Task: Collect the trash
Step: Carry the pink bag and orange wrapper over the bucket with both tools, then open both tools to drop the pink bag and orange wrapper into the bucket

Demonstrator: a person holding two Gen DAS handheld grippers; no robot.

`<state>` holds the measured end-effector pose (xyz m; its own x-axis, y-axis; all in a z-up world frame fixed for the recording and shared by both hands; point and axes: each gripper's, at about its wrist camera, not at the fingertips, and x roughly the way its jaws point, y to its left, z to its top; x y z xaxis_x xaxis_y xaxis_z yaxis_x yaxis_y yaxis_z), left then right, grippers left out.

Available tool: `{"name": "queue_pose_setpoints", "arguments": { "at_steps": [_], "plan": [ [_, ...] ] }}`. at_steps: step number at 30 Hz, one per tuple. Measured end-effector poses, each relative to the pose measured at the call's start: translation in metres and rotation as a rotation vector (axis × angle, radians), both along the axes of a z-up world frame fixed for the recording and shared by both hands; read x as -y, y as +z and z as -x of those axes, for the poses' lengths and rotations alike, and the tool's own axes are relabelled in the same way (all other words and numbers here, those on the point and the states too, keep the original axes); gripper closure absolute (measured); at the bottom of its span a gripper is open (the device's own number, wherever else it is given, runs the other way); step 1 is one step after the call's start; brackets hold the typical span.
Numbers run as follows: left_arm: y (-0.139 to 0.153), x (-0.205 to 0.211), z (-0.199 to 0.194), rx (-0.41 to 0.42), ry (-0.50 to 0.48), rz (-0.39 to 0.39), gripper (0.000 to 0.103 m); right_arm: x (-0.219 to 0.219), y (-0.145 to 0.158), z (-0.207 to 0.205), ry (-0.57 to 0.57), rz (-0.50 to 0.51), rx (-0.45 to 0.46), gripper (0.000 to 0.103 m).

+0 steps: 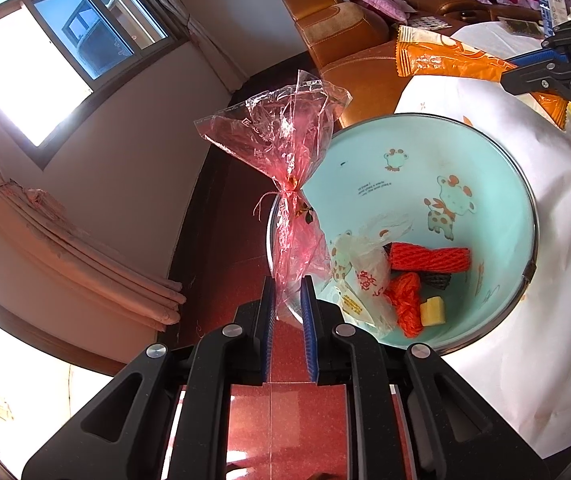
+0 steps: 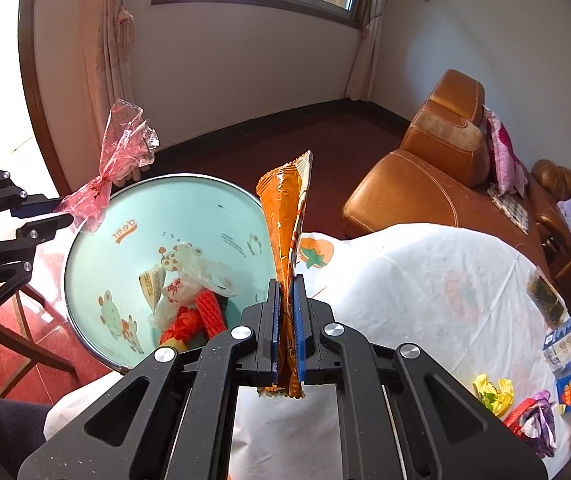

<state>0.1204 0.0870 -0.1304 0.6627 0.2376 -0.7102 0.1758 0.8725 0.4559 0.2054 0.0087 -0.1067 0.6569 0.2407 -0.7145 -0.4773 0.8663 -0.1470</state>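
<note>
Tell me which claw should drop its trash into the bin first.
Left, probably. The left claw holds the pink cellophane wrapper right at the bin's rim, while the right claw holds the orange snack wrapper beside the bin, over the tablecloth.

Pink cellophane (image 1: 285, 148) and orange wrapper (image 2: 285, 216) upright above bin (image 1: 485, 168).

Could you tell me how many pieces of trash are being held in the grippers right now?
2. The pink cellophane wrapper sits between the left gripper fingers by the bin's rim; the orange snack wrapper is clamped upright in the right gripper.
</note>
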Motion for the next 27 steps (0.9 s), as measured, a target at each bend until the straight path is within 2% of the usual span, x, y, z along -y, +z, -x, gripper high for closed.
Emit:
{"name": "queue_pose_setpoints", "arguments": {
  "at_steps": [16, 17, 21, 23, 27],
  "plan": [
    [-0.001, 0.000, -0.001, -0.009, -0.008, 0.010, 0.089, -0.013, -0.001, 0.002, 0.034, -0.001, -0.005, 0.094],
    [-0.001, 0.001, -0.001, -0.007, -0.009, 0.014, 0.086, -0.014, -0.001, 0.002, 0.041, -0.004, -0.009, 0.091],
    [0.001, 0.002, 0.002, 0.009, -0.020, 0.014, 0.056, -0.015, -0.003, 0.003, 0.056, -0.020, -0.016, 0.080],
    [0.002, 0.003, 0.002, 0.012, -0.024, 0.018, 0.055, -0.014, -0.003, 0.002, 0.052, -0.027, -0.019, 0.075],
    [0.002, 0.002, 0.002, 0.014, -0.020, 0.018, 0.053, -0.011, -0.002, 0.002, 0.044, -0.038, -0.021, 0.072]
  ]
}}
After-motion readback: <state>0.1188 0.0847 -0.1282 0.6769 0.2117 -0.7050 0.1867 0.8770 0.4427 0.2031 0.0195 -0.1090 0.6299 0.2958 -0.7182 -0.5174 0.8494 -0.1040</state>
